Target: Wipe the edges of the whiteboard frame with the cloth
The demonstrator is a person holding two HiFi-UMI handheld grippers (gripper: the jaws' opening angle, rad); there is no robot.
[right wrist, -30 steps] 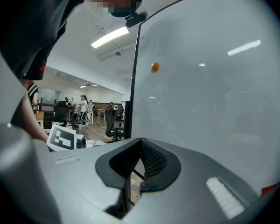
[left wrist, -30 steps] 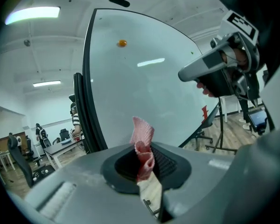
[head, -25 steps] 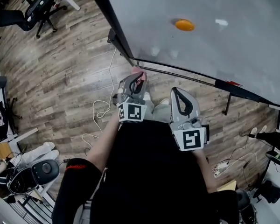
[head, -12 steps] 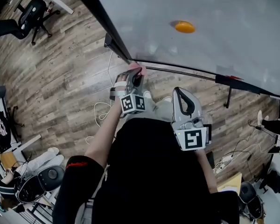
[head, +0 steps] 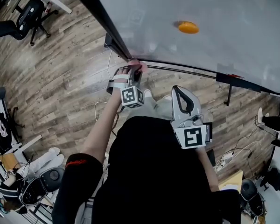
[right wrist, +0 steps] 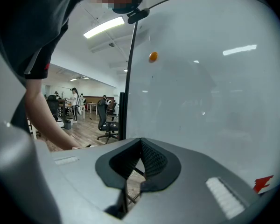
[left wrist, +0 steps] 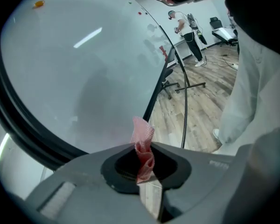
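Note:
The whiteboard (head: 214,13) fills the top of the head view, and its black frame (head: 100,20) runs down to the lower left corner. My left gripper (head: 136,71) is just below that corner, shut on a pink cloth (head: 138,65) that reaches the frame. In the left gripper view the cloth (left wrist: 143,146) sticks up between the jaws, with the dark frame (left wrist: 23,125) curving to its left. My right gripper (head: 178,92) hangs lower, apart from the board, shut with nothing in it. Its own view shows closed jaws (right wrist: 141,146) before the frame's upright edge (right wrist: 129,78).
An orange magnet (head: 188,27) sits on the board. A red mark (head: 233,76) is on the bottom frame. The board's stand leg (head: 229,97) drops to the wood floor. Cables (head: 102,110) lie at left, a power strip (head: 224,164) at right, office chairs (head: 35,8) far left.
My left gripper has moved up and a little left with the cloth, turning as it reached the board's lower left corner. The right gripper has hardly moved.

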